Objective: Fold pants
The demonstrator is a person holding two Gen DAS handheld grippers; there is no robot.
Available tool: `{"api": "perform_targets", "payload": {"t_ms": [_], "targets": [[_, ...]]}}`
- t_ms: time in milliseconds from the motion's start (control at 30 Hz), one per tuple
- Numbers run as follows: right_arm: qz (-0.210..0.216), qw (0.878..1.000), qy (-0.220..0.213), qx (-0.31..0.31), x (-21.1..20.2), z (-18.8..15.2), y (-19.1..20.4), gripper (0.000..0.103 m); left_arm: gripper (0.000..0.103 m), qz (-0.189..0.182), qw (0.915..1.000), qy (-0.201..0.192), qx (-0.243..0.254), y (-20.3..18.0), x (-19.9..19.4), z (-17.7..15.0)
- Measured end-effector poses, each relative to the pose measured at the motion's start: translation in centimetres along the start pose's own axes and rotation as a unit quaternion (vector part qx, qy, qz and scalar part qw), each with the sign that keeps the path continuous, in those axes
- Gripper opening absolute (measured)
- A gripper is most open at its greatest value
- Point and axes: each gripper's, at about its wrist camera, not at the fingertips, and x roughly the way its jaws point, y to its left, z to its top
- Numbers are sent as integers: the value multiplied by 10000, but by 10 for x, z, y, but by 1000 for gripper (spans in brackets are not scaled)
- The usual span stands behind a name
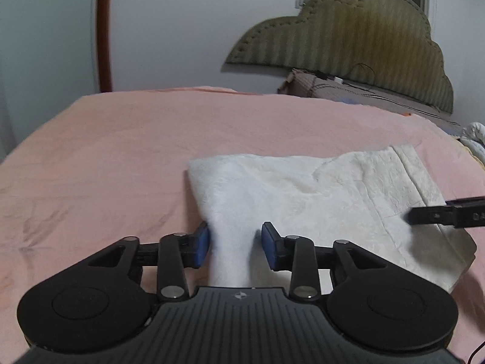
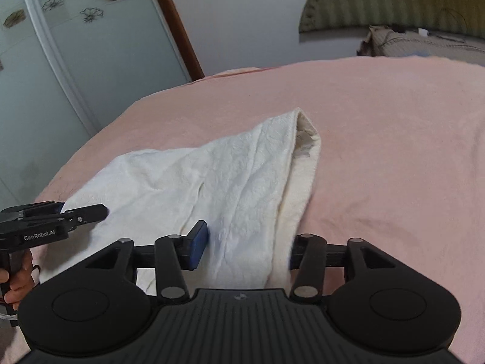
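- my left gripper [image 1: 235, 244]: fingers spread, a ridge of the white pants [image 1: 303, 194] rising between them.
- my right gripper [image 2: 245, 248]: fingers spread, pants edge lying between, covering the right pad.

Home bedroom: pink-sheeted bed [image 1: 151, 139], padded headboard [image 1: 348, 54].

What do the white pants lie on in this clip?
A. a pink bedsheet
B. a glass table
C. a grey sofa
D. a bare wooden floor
A: the pants are spread on a pink bedsheet, and fabric runs up between the fingers of both the left claw and the right claw.
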Motion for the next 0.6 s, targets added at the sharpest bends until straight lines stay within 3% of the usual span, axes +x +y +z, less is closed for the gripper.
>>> {"api": "perform_targets", "payload": {"t_ms": [67, 133, 200, 233, 300, 367, 467, 567, 600], "targets": [[-322, 9994, -109, -95, -24, -8, 7, 49, 55, 203, 9997, -130, 73, 1, -19, -8], [-405, 9977, -398, -370, -51, -19, 21, 49, 79, 442, 9988, -184, 122, 0, -34, -18], [-269, 9959, -494, -710, -69, -32, 37, 52, 84, 689, 9969, -201, 332, -7, -43, -31], [-271, 9949, -447, -863, -70, -38, 43, 55, 86, 811, 9952, -118, 532, -11, -41, -35], [-681, 9903, -128, -1207, -58, -49, 55, 60, 86, 1052, 9907, 4, 858, -18, -39, -38], [-967, 9889, -17, -1126, -53, -56, 60, 61, 83, 1187, 9898, -135, 782, -20, -56, -41], [-777, 9924, -422, -858, -81, -64, 77, 62, 85, 1060, 9927, -350, 456, -20, -88, -47], [-623, 9910, -837, -839, -112, -73, 96, 82, 89, 812, 9964, -182, 160, -25, -109, -56], [-589, 9902, -923, -867, -120, -77, 103, 82, 89, 732, 9972, -126, 100, -28, -113, -60]]}}
